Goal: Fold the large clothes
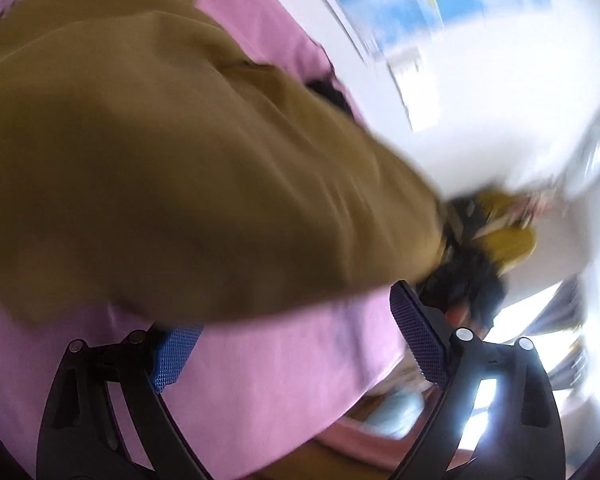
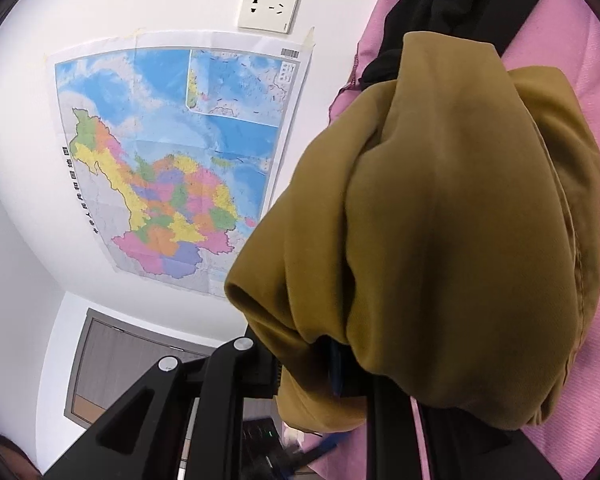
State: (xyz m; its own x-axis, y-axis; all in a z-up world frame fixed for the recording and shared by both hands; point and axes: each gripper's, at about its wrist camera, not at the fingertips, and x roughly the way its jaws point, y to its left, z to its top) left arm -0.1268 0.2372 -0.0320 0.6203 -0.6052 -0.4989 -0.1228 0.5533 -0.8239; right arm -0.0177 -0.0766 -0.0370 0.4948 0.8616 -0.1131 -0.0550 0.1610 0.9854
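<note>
I see a big pink bed cover (image 1: pixel 260 380) spread flat, and I think it is there so the clothes have a soft, wide place to be folded. On it lies a big brown top (image 1: pixel 160 160), the thing I have to fold. Most of it rests on the pink cover, and one end is lifted off toward the right side.

My right gripper (image 2: pixel 340 376) is closed tight on that lifted end. The brown cloth bunches over its fingers and hides them, so it hangs like a bag. I think I hold it up so I can carry that end over the rest.

My left gripper (image 1: pixel 296 340) is open, with nothing between its blue pads (image 1: pixel 176 356). It sits low by the near edge of the top, just beside it. This view is blurry.

A black piece of clothing (image 2: pixel 440 4) lies farther back on the cover. On the wall there is a map (image 2: pixel 176 152), with sockets (image 2: pixel 272 4) near it.
</note>
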